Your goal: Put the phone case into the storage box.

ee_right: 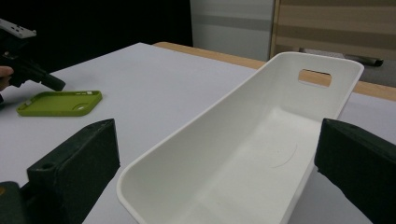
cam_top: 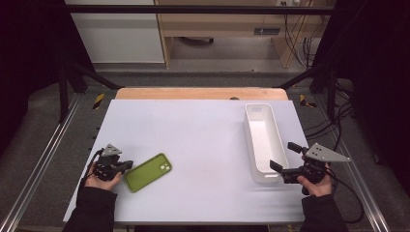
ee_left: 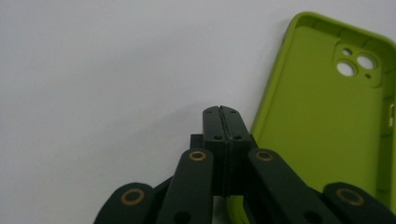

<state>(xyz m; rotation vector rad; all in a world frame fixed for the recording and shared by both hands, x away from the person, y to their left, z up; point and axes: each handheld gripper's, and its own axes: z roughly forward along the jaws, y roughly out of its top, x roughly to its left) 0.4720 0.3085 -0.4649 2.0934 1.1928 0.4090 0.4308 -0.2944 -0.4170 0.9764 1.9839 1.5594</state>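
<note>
Black jaws of the left gripper (ee_left: 219, 112) stood pressed together with nothing between them, their tips just beside the near long edge of a green phone case (ee_left: 327, 116) that lay open side up on the white table (ee_left: 93, 70). Seen from the high view, the left gripper (cam_top: 126, 166) rested at the table's near left, held in the person's left hand (cam_top: 102, 180), and the phone case (cam_top: 148, 172) lay slantwise immediately to its right, camera cutout toward the far end. At the near right, the right hand (cam_top: 316, 183) held the right gripper (cam_top: 281, 157) with its jaws wide apart, one on either side of the near end of a long white bin (cam_top: 263, 140); neither jaw appeared to press on it. The bin (ee_right: 261, 149) stood upright and empty, a handle slot in its far wall, well apart from the phone case (ee_right: 60, 102).
</note>
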